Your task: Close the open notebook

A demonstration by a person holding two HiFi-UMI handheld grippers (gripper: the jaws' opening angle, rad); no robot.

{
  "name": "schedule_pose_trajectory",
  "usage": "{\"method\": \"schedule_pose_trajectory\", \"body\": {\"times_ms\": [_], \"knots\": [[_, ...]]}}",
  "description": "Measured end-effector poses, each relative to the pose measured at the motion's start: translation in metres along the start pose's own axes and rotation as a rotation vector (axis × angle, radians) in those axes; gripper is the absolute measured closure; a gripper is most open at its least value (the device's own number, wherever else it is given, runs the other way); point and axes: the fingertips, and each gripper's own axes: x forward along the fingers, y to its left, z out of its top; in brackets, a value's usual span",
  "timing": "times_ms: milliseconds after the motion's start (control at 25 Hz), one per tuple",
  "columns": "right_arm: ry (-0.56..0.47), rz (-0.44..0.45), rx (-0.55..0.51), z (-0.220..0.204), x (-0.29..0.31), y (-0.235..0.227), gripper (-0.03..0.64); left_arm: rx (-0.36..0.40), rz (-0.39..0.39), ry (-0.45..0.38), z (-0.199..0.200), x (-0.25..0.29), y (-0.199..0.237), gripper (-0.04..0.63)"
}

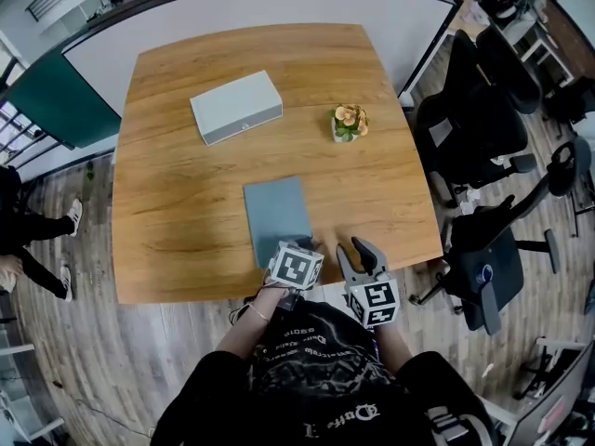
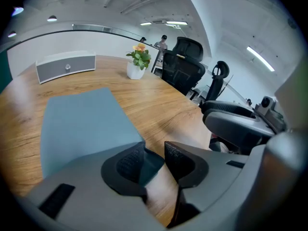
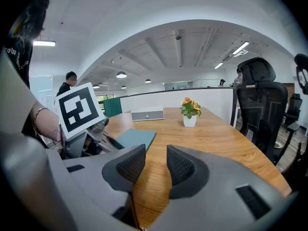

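Two items lie left of centre on the wooden table (image 1: 186, 203): a pale oblong box (image 1: 235, 107) toward the far side, and, well apart from it and near the front edge, the grey-blue notebook (image 1: 276, 214). The notebook lies flat, cover uppermost, no page showing; we judge it already closed, or as good as.

We rate it light and thin, its cover smooth and probably a little pliant; on this smooth wood it is likely to slide rather than lift if pushed at an edge; which long side carries the spine we cannot tell. A hold is best taken at a near corner or along the free long edge, one pad under and one over, with light pressure; a flat press on the cover would settle it without risk.

The left gripper (image 2: 155, 154) is at the notebook's near right corner; its jaws stand apart, the corner showing in the gap with neither pad pressing on it. The right gripper (image 3: 155, 161) hovers just beside, over bare wood; its jaws are parted with nothing between them. Further right, a small potted flower (image 1: 350, 122) stands clear of the work.
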Motion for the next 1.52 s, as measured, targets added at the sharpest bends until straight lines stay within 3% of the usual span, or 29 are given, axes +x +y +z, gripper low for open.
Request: {"method": "schedule_pose_trajectory", "body": {"times_ms": [160, 320, 400, 480, 720, 960, 1120, 1520], "knots": [[0.004, 0.002, -0.003, -0.003, -0.003, -0.001, 0.472, 0.079, -0.075, -0.036, -0.002, -0.003, -0.022, 0.283], [0.004, 0.012, 0.003, -0.005, -0.002, 0.001, 0.472, 0.134, -0.041, -0.048, -0.003, 0.003, -0.020, 0.279], [0.006, 0.017, 0.006, -0.008, -0.003, 0.002, 0.472, 0.125, -0.030, -0.064, -0.002, 0.003, -0.016, 0.286], [0.004, 0.023, 0.008, -0.009, -0.003, 0.004, 0.472, 0.106, -0.035, -0.070, -0.002, 0.001, -0.012, 0.343], [-0.007, 0.017, 0.002, -0.010, -0.007, 0.001, 0.472, 0.054, -0.094, -0.068, 0.000, -0.004, -0.016, 0.337], [0.002, 0.034, -0.013, -0.014, -0.009, 0.009, 0.469, 0.013, -0.051, -0.195, 0.001, -0.025, -0.012, 0.382], [-0.026, 0.065, -0.027, 0.002, -0.003, 0.016, 0.469, -0.037, -0.016, -0.338, 0.012, -0.055, 0.001, 0.382], [-0.108, 0.105, -0.138, 0.046, 0.013, 0.028, 0.468, -0.099, 0.225, -0.660, 0.014, -0.161, 0.068, 0.411]]}}
